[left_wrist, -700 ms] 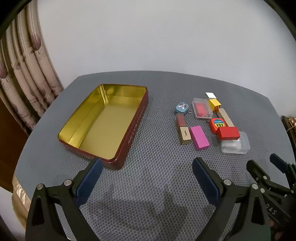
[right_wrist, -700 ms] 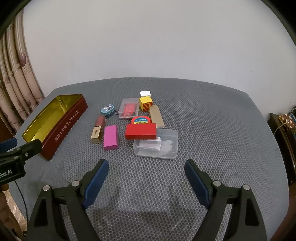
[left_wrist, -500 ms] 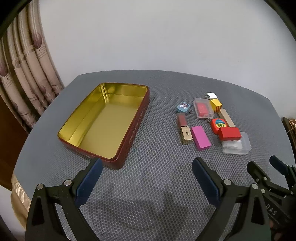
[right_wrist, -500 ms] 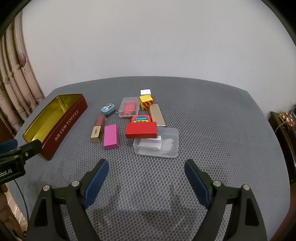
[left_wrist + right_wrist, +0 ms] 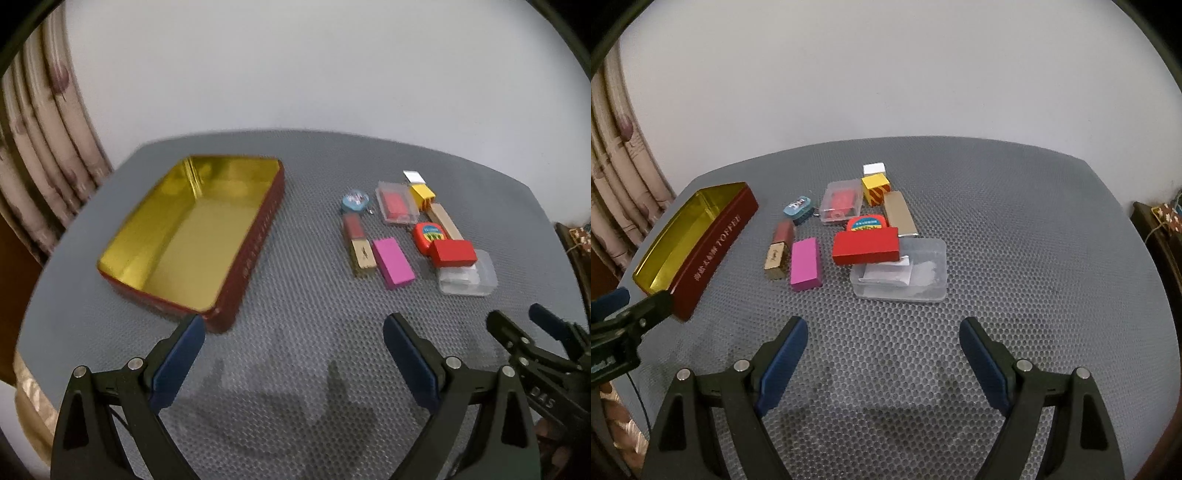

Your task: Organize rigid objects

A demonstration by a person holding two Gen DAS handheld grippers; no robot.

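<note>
Left wrist view shows the left gripper [image 5: 291, 343] hanging above the near part of the grey honeycomb-textured surface [image 5: 306, 387], its blue-padded fingers [image 5: 177, 358] spread wide with nothing between them. Just past the left finger lies an open rectangular tin [image 5: 192, 236], dark red outside and gold inside, toward the surface's left edge. Well apart from it, toward the right edge, a cluster of small rigid objects lies together: a round blue badge [image 5: 354, 199], a red-and-gold lipstick box [image 5: 358, 245], a magenta rectangular block [image 5: 392, 262], a clear plastic case with red contents [image 5: 396, 201], a yellow cube [image 5: 423, 194], a small white block [image 5: 414, 177], a tan flat bar [image 5: 445, 221], a red tape measure with a blue label [image 5: 428, 236], a red rectangular box [image 5: 453, 253] resting partly on a clear plastic lidded container [image 5: 467, 277]. Right wrist view shows the right gripper [image 5: 882, 345] over the near edge, its fingers [image 5: 783, 358] equally wide apart and empty, the clear container just beyond them.
</note>
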